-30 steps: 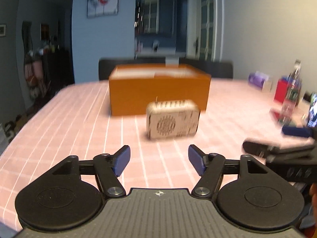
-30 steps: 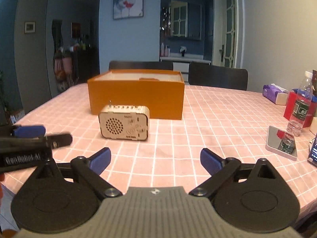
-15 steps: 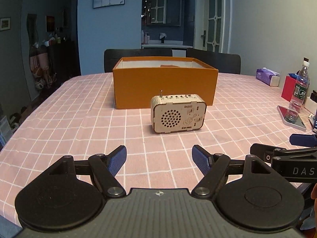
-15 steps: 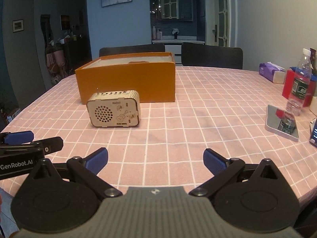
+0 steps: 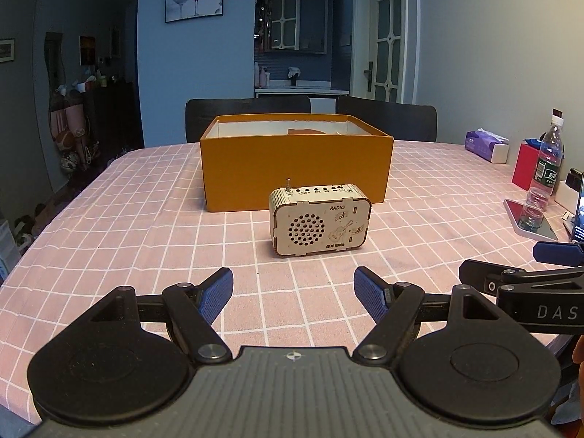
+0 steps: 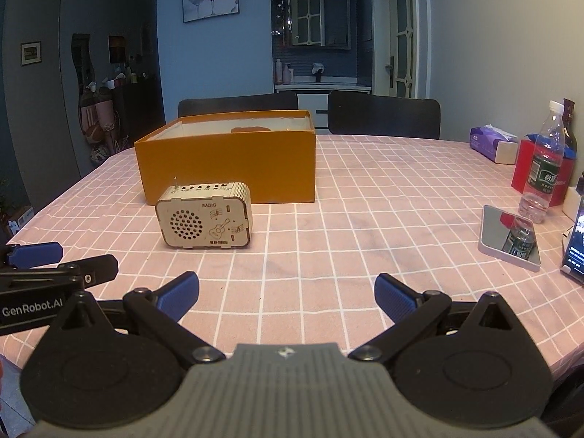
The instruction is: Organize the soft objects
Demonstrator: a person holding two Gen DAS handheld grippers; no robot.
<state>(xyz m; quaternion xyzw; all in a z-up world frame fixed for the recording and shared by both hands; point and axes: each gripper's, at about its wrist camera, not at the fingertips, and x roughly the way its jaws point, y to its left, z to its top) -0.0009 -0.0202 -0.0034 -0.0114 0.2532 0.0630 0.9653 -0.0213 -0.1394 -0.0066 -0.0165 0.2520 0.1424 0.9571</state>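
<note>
A small wooden radio (image 5: pixel 320 220) stands on the pink checked tablecloth, just in front of an open orange box (image 5: pixel 295 160). It also shows in the right wrist view (image 6: pixel 204 220), with the box (image 6: pixel 226 162) behind it. A brownish item (image 5: pixel 306 131) lies inside the box, mostly hidden by its wall. My left gripper (image 5: pixel 293 292) is open and empty, a short way in front of the radio. My right gripper (image 6: pixel 286 297) is open and empty, to the right of the radio.
At the right stand a water bottle (image 6: pixel 544 171), a red box (image 6: pixel 525 168), a tissue pack (image 6: pixel 492 144), a mirror-like tablet (image 6: pixel 509 237) and a phone (image 6: pixel 576 244). Two dark chairs (image 5: pixel 387 118) stand behind the table. The table edge (image 5: pixel 22 252) runs at the left.
Both grippers have shifted slightly, so the radio and box sit a little differently in view. The left view has sharpened from blur. Both stay open and empty.
</note>
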